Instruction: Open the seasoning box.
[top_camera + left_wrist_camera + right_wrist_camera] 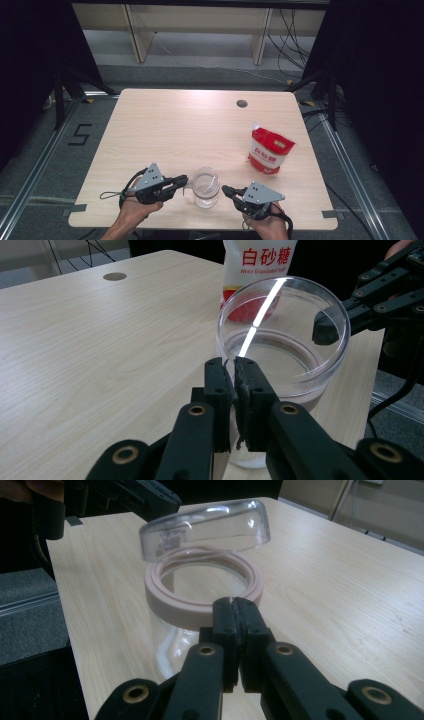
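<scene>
A clear glass jar point(206, 189) stands near the table's front edge, between my two grippers. Its clear lid point(205, 527) is tipped up above the pink seal ring point(200, 600). My left gripper point(185, 179) comes in from the left; in the left gripper view its jaws point(233, 362) are shut on the lid's near rim point(280, 295). My right gripper point(224, 189) points at the jar from the right, jaws shut point(234, 602) with nothing between them, just short of the seal ring. Its tip point(322, 330) shows by the lid's far rim.
A red and white sugar bag point(270, 150) stands upright behind and right of the jar, its label point(260, 260) facing the left gripper. A round cable hole point(242, 103) lies near the wooden table's point(165, 130) far edge. Dark curtains hang at both sides.
</scene>
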`<action>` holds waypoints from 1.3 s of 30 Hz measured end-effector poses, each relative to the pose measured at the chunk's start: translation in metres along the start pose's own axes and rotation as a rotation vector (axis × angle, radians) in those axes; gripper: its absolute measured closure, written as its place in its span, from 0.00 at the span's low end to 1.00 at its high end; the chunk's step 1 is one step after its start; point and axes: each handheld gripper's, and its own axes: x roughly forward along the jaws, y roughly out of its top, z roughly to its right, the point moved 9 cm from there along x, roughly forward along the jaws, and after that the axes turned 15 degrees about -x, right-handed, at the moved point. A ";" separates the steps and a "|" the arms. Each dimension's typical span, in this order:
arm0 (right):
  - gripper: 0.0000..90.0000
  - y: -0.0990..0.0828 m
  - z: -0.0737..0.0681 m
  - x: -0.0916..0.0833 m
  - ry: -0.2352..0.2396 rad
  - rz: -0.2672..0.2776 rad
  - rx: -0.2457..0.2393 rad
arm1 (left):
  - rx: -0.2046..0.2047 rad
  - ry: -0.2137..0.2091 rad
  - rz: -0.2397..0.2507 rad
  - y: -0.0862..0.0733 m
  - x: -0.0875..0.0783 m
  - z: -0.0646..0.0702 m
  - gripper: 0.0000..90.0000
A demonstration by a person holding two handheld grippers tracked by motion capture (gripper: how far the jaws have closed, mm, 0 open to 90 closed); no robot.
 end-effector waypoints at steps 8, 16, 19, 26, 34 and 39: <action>0.99 0.002 -0.001 0.003 0.019 0.004 -0.006 | -0.001 0.001 0.000 0.000 0.000 0.000 0.93; 0.99 0.011 -0.003 0.007 0.017 0.028 -0.018 | 0.002 -0.001 0.000 0.000 0.000 0.001 0.94; 0.99 0.011 -0.003 0.006 0.018 0.021 -0.021 | 0.003 -0.001 0.005 0.000 0.001 0.001 0.94; 0.99 0.014 -0.003 0.007 0.012 0.027 -0.019 | 0.026 0.001 -0.003 0.000 0.000 0.001 0.93; 0.99 0.018 -0.006 0.009 0.036 0.029 -0.039 | 0.030 -0.020 0.007 0.002 0.000 0.004 0.82; 0.99 0.020 -0.006 0.010 0.029 0.033 -0.043 | -0.003 -0.030 0.010 0.007 -0.007 0.002 0.64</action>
